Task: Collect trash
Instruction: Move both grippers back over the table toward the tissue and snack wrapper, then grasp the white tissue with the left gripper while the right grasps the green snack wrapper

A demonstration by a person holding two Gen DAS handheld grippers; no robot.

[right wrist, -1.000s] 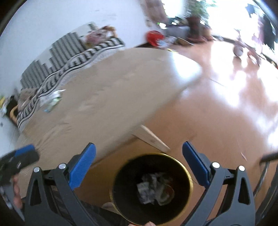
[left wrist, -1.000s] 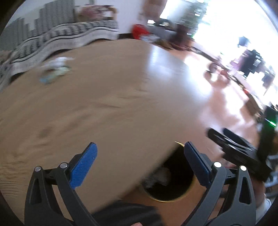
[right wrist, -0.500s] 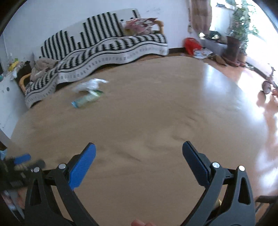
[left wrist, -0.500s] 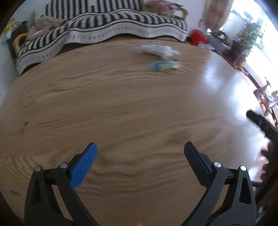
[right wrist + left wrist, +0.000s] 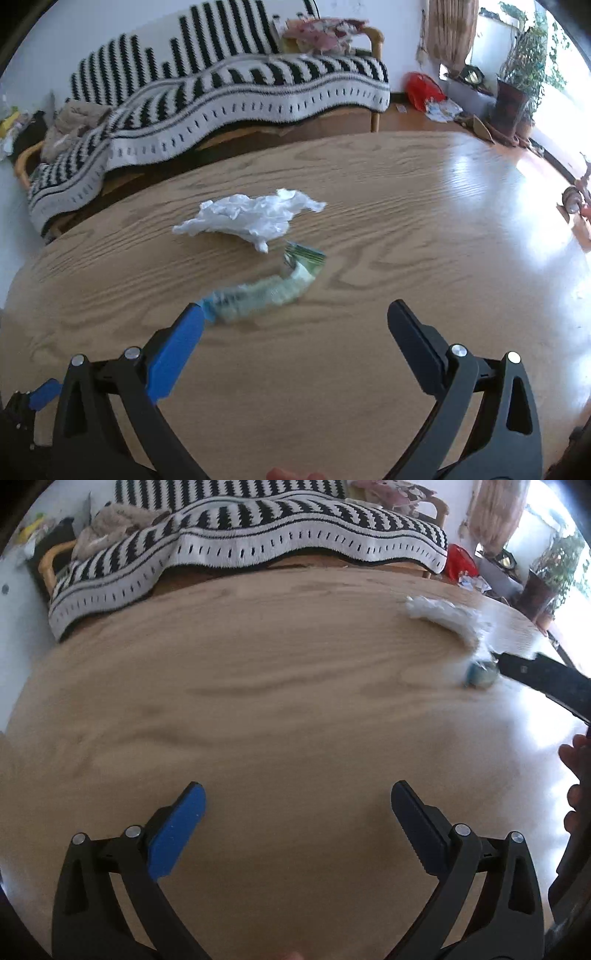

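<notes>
1. The left wrist camera sits behind the left tool (image 5: 297, 801), low over the table (image 5: 277, 701), facing a striped sofa (image 5: 258, 535).
2. The right wrist camera looks forward past the right tool (image 5: 295, 319) at the same table (image 5: 406, 221) and sofa (image 5: 240, 85), from further right.
3. Both views share the white crumpled bag (image 5: 443, 614) (image 5: 251, 218) and the greenish wrapper (image 5: 480, 674) (image 5: 266, 291); these lie near and central for the right camera, far right for the left one.

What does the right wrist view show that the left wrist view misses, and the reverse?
Only the right wrist view shows the green wrapper full length, just ahead of the open right tool, and the potted plant's pot clearly. Only the left wrist view shows the right tool from outside, by the wrapper's end. Both show the white crumpled bag, wooden table, striped sofa.
</notes>
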